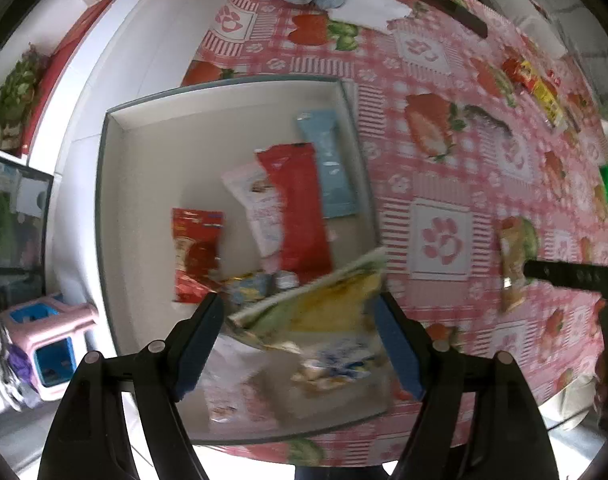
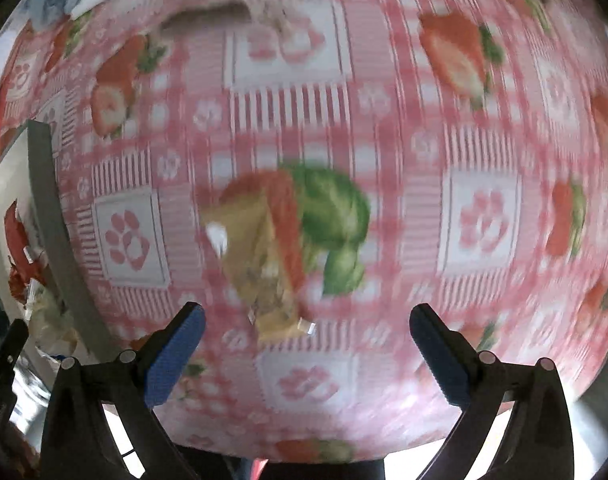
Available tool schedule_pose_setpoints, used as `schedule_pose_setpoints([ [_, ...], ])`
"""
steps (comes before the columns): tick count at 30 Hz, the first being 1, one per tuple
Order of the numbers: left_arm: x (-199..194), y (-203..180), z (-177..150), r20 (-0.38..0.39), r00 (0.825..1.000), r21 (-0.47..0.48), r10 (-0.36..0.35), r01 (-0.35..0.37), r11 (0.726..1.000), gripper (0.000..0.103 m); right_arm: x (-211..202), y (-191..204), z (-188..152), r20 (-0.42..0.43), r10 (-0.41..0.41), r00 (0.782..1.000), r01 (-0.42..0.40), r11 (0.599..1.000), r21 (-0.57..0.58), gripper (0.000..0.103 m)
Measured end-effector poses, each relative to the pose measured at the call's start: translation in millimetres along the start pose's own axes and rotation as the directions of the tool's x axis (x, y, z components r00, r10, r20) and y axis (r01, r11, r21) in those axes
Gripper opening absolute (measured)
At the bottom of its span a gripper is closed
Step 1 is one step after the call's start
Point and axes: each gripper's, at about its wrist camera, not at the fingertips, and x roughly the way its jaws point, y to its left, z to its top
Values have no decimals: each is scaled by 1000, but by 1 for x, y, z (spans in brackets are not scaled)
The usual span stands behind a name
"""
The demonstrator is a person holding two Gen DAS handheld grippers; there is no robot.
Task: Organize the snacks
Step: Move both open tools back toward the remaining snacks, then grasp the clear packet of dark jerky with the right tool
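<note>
left gripper (image 1: 300, 320): points straight down, blue pads clamped on a packet's edges | right gripper (image 2: 306, 326): points steeply down, jaws spread wide, nothing between them

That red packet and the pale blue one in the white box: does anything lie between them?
No. In the left wrist view the long red packet and the pale blue packet lie side by side in the white box, edges nearly touching.

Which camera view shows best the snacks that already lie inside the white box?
The left wrist view: it looks down into the white box and shows the red packet, the light blue packet and others. The right wrist view shows only the box's edge with blurred red wrappers.
</note>
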Motion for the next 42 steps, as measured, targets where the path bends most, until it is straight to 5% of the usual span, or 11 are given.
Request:
schedule_pose_setpoints([
  [4,-6,-21,-1,6,1000,15,-3,3,1000,80,-14,18,40,70,-77,995,89,977,-194,103],
  [10,-10,-62,0,1,998,111,-60,60,992,80,-22,55,102,138,-111,984,160,888,-431,103],
  [20,-7,-93,-6,-58,994,195,-92,102,975,80,-11,128,182,166,-103,981,182,790,-586,102],
  [28,1,-97,-4,-89,992,152,-89,101,983,80,-25,101,189,165,-42,985,126,832,-540,46],
  [42,34,-154,-5,-158,981,102,-112,129,986,80,-20,-68,138,53,-3,999,15,974,-224,46],
])
